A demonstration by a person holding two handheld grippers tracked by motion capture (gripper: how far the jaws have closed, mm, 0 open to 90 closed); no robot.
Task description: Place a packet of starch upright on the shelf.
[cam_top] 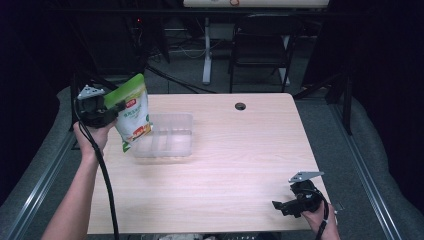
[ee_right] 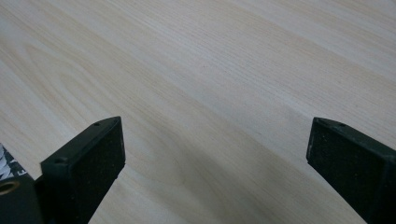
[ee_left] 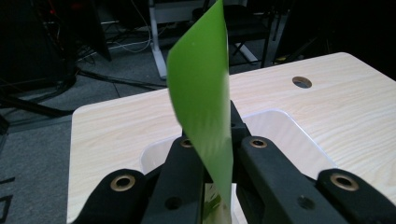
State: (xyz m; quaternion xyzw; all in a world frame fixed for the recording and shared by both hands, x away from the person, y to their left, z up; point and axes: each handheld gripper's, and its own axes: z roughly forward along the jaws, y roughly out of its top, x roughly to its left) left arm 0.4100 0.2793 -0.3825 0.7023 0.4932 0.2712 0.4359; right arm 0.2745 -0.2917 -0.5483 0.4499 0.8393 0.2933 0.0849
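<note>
Wooden table (cam_top: 235, 165), clear bin (cam_top: 167, 136), left gripper (cam_top: 107, 111) jaws clamped on green pouch (cam_top: 132, 112), right gripper (cam_top: 287, 206) jaws apart.

Bright green top on the pouch (cam_top: 133, 111), fading to white lower down, with a small red label and a yellow-orange picture near the bottom (print too small to read). Plain, glossy green on the pouch (ee_left: 205, 107) seen edge-on. Clear and colourless for the tub (cam_top: 170, 136). Pale wood grain, light beige with fine streaks, across the table (cam_top: 240, 165). Matte black on the left gripper (cam_top: 107, 112) and right gripper (cam_top: 286, 207), brass-coloured rivets, grey plates on top.
</note>
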